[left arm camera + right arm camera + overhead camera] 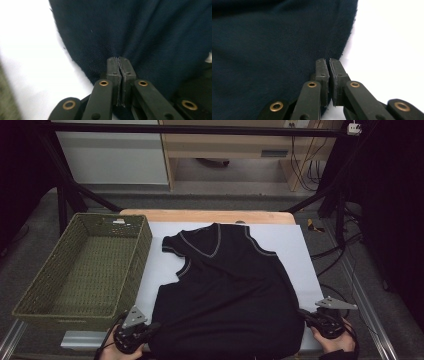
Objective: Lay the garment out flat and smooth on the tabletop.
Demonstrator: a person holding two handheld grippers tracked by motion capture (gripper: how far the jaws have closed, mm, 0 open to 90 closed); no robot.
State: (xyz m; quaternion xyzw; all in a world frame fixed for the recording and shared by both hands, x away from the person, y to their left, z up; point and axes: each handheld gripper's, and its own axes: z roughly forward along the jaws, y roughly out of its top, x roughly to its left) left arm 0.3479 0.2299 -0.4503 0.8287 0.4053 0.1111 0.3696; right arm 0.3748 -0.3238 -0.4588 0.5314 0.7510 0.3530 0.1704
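Seen from the high view: lying flat on the white sheet (305, 250), neckline far and hem near, the black vest (225, 290), its long axis running away from both grippers, left gripper (150, 327) and right gripper (303, 314) sitting at the near hem corners. Left gripper view: clamping shut on the vest (150, 32) edge, cloth spreading ahead and right. Right gripper view: pinching the vest (269, 45) corner, cloth stretching ahead and left.

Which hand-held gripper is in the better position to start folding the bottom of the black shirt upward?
Probably neither alone: the left hand-held gripper and right hand-held gripper are both shut on the black shirt at its two bottom corners, so both should lift together.
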